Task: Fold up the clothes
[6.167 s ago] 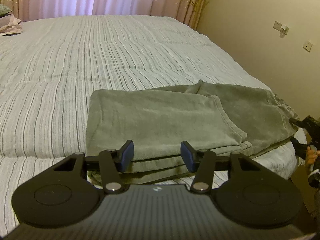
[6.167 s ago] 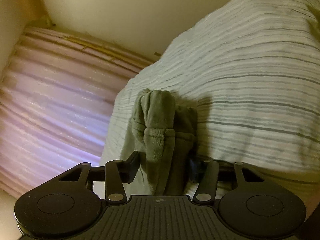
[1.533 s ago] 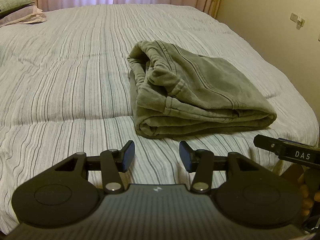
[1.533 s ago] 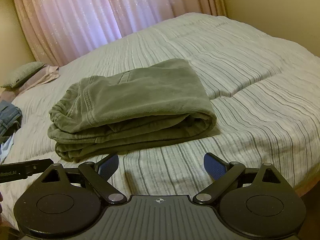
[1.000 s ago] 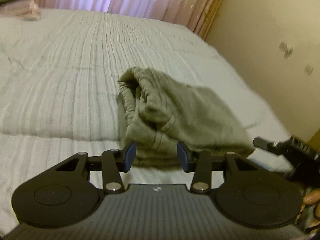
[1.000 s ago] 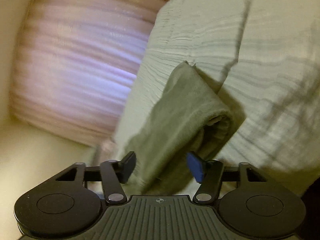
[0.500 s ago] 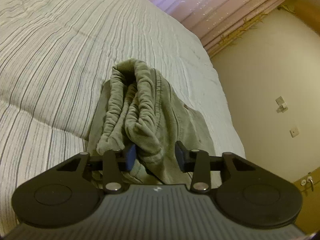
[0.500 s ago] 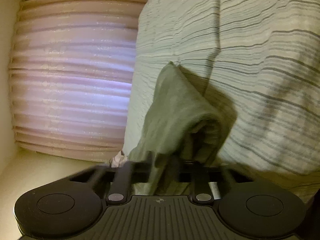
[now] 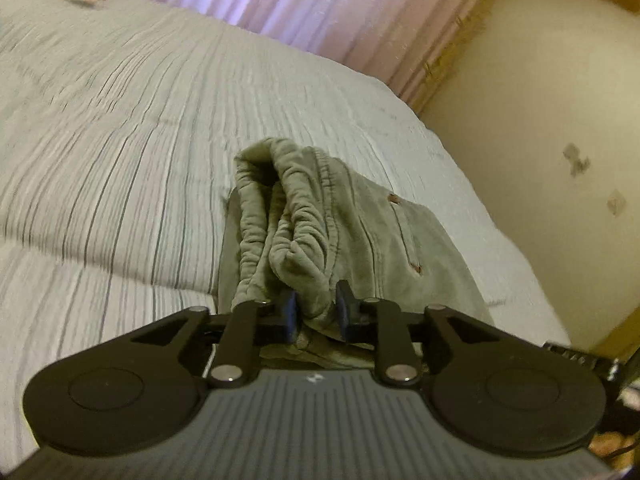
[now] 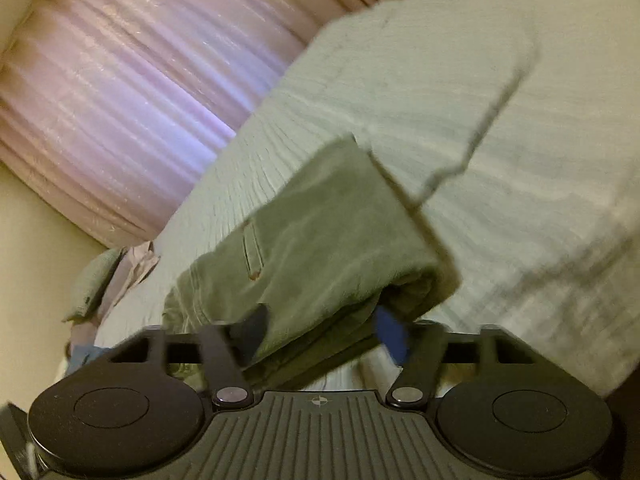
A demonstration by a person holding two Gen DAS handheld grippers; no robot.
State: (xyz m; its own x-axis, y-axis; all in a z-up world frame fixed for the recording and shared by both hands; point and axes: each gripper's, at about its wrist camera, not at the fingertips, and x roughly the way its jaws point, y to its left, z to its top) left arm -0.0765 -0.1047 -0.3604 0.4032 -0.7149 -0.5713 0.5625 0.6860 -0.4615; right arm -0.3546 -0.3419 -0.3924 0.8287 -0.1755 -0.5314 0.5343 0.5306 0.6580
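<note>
The left gripper points forward and downward at the near end of the folded olive-green trousers. Its jaws stand narrow, and the dark blue pads press on a bunched fold of the gathered waistband between them; within the last half second they have eased apart a little, yet the cloth is pinched in the left wrist view. The waistband rises from the pads in thick ruffled rolls, and beyond it the flat panel with a welt pocket runs off to the right.

The right gripper is rolled to one side, so the bed and the pink curtain sit tilted in its view, which is blurred. It also points downward, at the folded, rounded edge of the trousers. Its jaws have just been opening and stand fairly wide; the folded edge lies between them, but the blue pad on the right shows clear of the cloth. Whether the left pad touches, the blur does not show.

The trousers lie on the striped bedspread near the bed's edge, folded into a thick bundle. A pillow and some pale clothing lie at the far end of the bed by the curtain.
</note>
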